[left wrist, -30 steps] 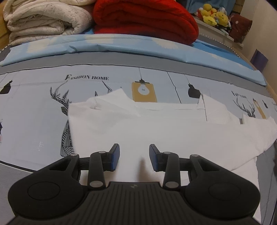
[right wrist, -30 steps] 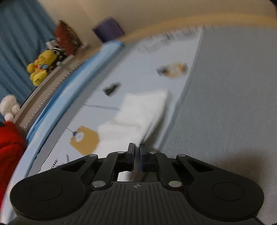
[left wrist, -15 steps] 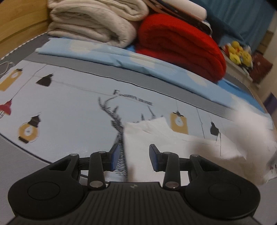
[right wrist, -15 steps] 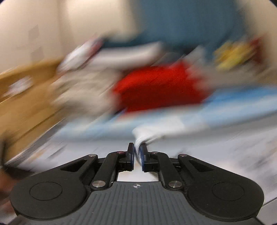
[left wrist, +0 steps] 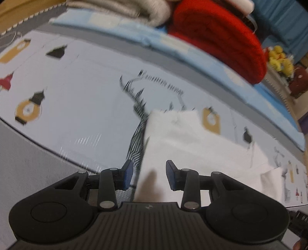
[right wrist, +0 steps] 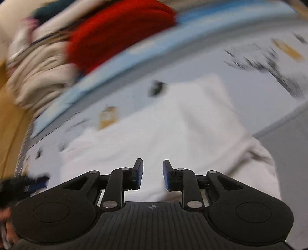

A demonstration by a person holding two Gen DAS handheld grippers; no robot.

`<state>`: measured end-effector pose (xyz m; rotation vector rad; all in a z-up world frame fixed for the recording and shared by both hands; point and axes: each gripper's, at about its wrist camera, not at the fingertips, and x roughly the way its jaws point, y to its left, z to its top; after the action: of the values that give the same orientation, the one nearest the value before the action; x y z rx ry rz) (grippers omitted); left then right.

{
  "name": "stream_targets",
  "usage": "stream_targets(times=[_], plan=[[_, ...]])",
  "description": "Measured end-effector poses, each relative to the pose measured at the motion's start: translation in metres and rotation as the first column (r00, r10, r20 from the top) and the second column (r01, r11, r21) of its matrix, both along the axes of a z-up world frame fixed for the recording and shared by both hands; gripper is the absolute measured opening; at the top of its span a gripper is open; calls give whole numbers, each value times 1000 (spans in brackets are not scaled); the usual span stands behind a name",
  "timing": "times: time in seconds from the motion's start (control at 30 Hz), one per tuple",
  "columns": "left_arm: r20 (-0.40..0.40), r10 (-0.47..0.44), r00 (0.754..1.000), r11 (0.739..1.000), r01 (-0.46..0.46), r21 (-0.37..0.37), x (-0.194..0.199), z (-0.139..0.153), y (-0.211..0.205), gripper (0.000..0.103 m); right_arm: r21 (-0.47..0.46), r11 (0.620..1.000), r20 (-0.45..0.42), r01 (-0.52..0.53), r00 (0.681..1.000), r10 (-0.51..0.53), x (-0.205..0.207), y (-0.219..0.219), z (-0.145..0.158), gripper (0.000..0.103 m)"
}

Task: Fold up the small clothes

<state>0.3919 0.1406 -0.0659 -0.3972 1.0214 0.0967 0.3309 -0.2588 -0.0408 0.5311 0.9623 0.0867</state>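
A white garment [left wrist: 192,146] lies flat on the printed bed sheet [left wrist: 80,100]; it also shows in the right wrist view [right wrist: 173,130], blurred by motion. My left gripper [left wrist: 149,176] is open and empty, low over the garment's left edge. My right gripper [right wrist: 152,174] is open and empty, just above the white cloth. The other gripper shows as a dark blur at the left edge of the right wrist view [right wrist: 21,185].
A red folded blanket [left wrist: 217,36] and a cream folded blanket [left wrist: 123,7] are stacked at the back of the bed. Yellow plush toys [left wrist: 279,59] sit on a ledge at the back right. A wooden bed frame [right wrist: 9,123] runs along the left in the right wrist view.
My right gripper was shut on a fold of the white cloth, swung it across, and has now opened and let it go. My left gripper has shifted left to the garment's edge.
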Motion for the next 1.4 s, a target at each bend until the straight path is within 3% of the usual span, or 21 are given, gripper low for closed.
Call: stream_targets(times=[0.17, 0.3, 0.4, 0.47, 0.53, 0.7, 0.8, 0.87, 0.97, 1.03, 1.1, 1.17, 1.23, 1.3, 1.4], plan=[[-61, 17, 998, 999, -19, -28, 8, -20, 2, 41, -53, 991, -87, 123, 988, -128, 17, -36, -11, 24], [-81, -7, 997, 1000, 6, -19, 14, -28, -8, 41, 37, 969, -223, 246, 947, -232, 2, -52, -30, 23], [-89, -27, 996, 1000, 28, 4, 18, -31, -17, 41, 64, 956, -253, 287, 931, -263, -9, -54, -32, 24], [-90, -34, 995, 999, 38, 38, 18, -30, -22, 34, 64, 952, -268, 300, 924, -273, -12, -55, -32, 25], [-87, -48, 995, 996, 54, 76, 18, -28, -25, 18, 77, 948, -277, 310, 920, -278, -12, -58, -32, 28], [-39, -79, 996, 988, 83, 133, 14, -14, -34, 9, 80, 937, -300, 339, 905, -301, -4, -64, -43, 31], [26, -109, 994, 985, 104, 136, 10, 4, -42, 9, 134, 923, -276, 360, 908, -314, -1, -71, -43, 29], [90, -138, 986, 986, 127, 110, 5, 17, -48, 8, 182, 903, -246, 388, 907, -340, -2, -80, -39, 9], [215, -173, 961, 985, 175, 12, -3, 36, -52, 8, 307, 809, -136, 501, 864, -484, -21, -104, -25, 7], [244, -183, 952, 980, 196, -32, -6, 40, -52, 8, 286, 783, -70, 552, 827, -558, -31, -111, -19, 6], [207, -174, 963, 982, 186, -40, -3, 35, -50, 8, 259, 767, -121, 587, 808, -577, -33, -112, -30, 7], [119, -150, 982, 989, 151, -3, 1, 24, -44, 8, 238, 778, -227, 581, 812, -537, -30, -106, -47, 9], [37, -104, 994, 995, 103, 15, 4, 11, -35, 8, 202, 809, -281, 552, 824, -492, -26, -93, -52, 13], [2, -85, 996, 996, 85, -19, 5, 4, -26, 9, 148, 846, -265, 512, 845, -465, -25, -82, -44, 13], [6, -109, 994, 994, 109, -24, 6, 5, -24, 10, 103, 888, -165, 448, 888, -429, -25, -68, -22, 16]])
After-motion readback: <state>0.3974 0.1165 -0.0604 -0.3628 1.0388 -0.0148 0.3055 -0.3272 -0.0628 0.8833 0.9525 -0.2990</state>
